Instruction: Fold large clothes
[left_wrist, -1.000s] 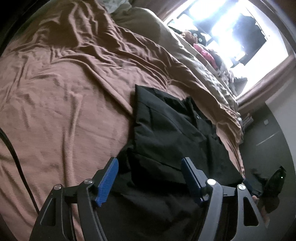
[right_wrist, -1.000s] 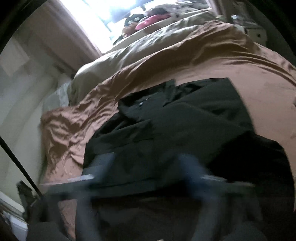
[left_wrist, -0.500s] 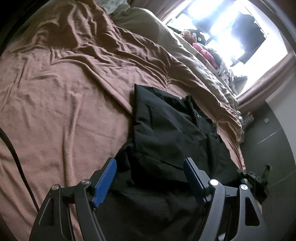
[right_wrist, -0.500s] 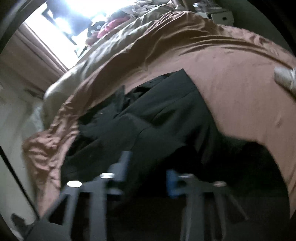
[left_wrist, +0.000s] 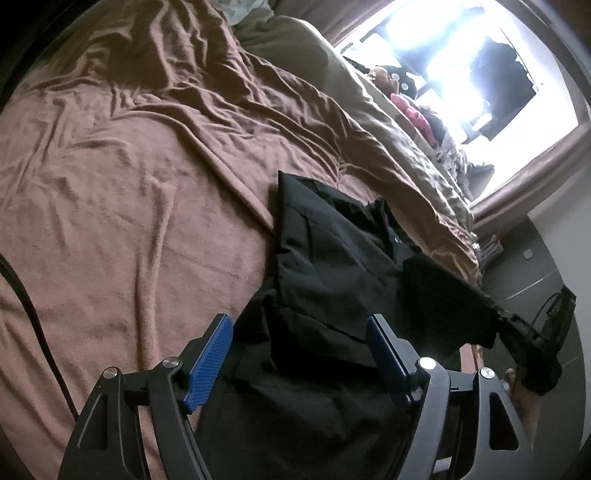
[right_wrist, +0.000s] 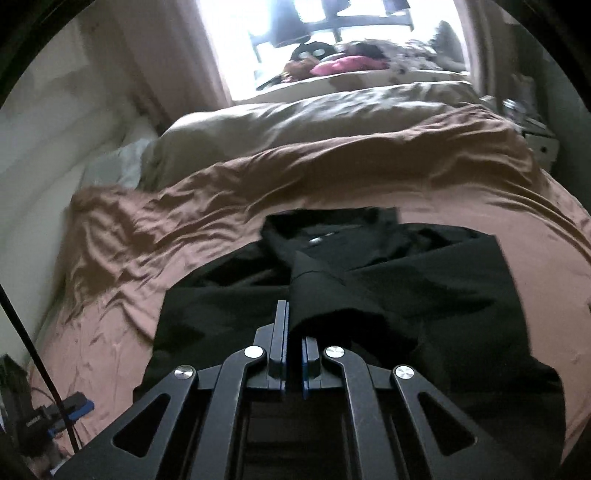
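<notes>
Black shirt: right tool has clamped and lifted its edge; left tool stays apart.

Your right gripper sits at the bottom centre of the frame, its blue-padded jaws pressed together on a fold of the black shirt, which rises in a peak just above the fingertips. The rest of the shirt spreads across the lower middle and right of the frame on a rumpled brown blanket. Above it lies a beige duvet, and at the top a bright window with a pink cloth below it. A black cable crosses the lower left.
</notes>
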